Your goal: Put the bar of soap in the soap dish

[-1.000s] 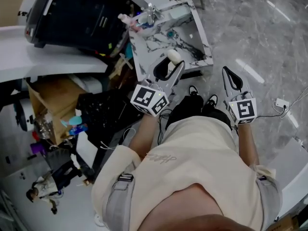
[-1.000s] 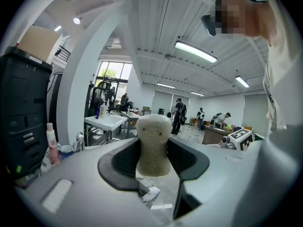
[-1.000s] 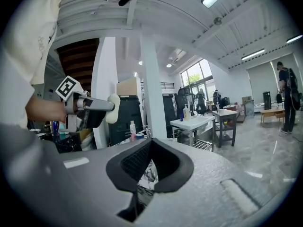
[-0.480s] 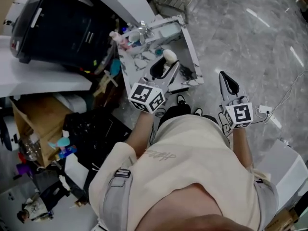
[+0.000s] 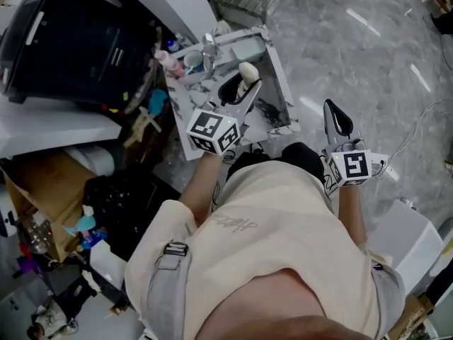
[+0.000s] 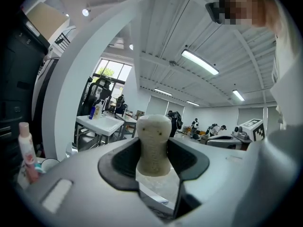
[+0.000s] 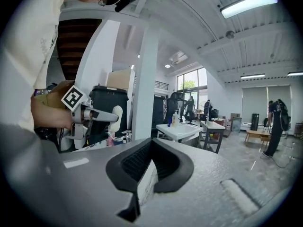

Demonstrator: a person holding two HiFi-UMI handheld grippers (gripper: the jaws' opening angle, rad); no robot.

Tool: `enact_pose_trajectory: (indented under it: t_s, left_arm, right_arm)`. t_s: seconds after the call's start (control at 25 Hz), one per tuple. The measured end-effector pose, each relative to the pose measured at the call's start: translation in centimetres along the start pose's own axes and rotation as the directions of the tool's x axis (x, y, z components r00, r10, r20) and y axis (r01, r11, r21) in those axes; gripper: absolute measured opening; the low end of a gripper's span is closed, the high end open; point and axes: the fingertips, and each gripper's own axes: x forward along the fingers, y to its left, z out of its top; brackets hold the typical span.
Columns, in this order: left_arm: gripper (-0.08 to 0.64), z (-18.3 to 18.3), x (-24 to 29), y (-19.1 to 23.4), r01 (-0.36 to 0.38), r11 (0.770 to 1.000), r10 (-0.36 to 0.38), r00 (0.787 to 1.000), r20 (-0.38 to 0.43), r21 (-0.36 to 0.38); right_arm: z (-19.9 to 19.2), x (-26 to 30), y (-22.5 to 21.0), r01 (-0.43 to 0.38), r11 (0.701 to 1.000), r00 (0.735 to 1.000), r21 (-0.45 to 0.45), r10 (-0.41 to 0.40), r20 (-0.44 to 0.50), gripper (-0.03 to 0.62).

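The soap (image 6: 153, 143) is gripped upright between the jaws of the left gripper (image 5: 244, 89) and is held in the air over the marble sink (image 5: 282, 91). The right gripper (image 5: 337, 119) is closed on nothing, well to the side. The pick-up is judged done and the placing is left. The dish cannot be identified surely.

Two tongs, left tongs (image 5: 243, 89) and right tongs (image 5: 335, 115); one soap (image 5: 247, 70); one faucet (image 5: 209, 48); one pink bottle (image 5: 168, 64).
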Motion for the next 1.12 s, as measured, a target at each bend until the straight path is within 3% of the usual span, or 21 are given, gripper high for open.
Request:
enact_pose_trajectory:
  t_s: [0.36, 0.56, 0.88, 1.12]
  left_arm:
    - [0.202, -0.8, 4.3, 3.2, -0.070, 0.996, 0.074, 0.994, -0.079, 0.056]
    - [0.202, -3.2, 7.9, 6.3, -0.155, 0.973, 0.187, 0.965, -0.184, 0.174]
    - [0.201, -7.9, 13.1, 12.4, -0.198, 0.926, 0.315, 0.875, -0.368, 0.321]
    - [0.201, -12.7, 14.9, 16.1, -0.154, 0.906, 0.361, 0.769, -0.527, 0.395]
  right_arm:
    - [-0.7, 3.3, -2.7, -0.066, 0.997, 0.998, 0.037, 0.067, -0.015, -0.006]
    - [-1.3, 6.0, -5.8, -0.138, 0.988, 0.990, 0.069, 0.139, 0.001, -0.006]
    - [-3.9, 9.8, -10.5, -0.236, 0.966, 0.972, 0.108, 0.237, 0.004, -0.006]
    - [-6.4, 11.1, -13.7, -0.262, 0.955, 0.963, 0.138, 0.267, -0.022, -0.006]
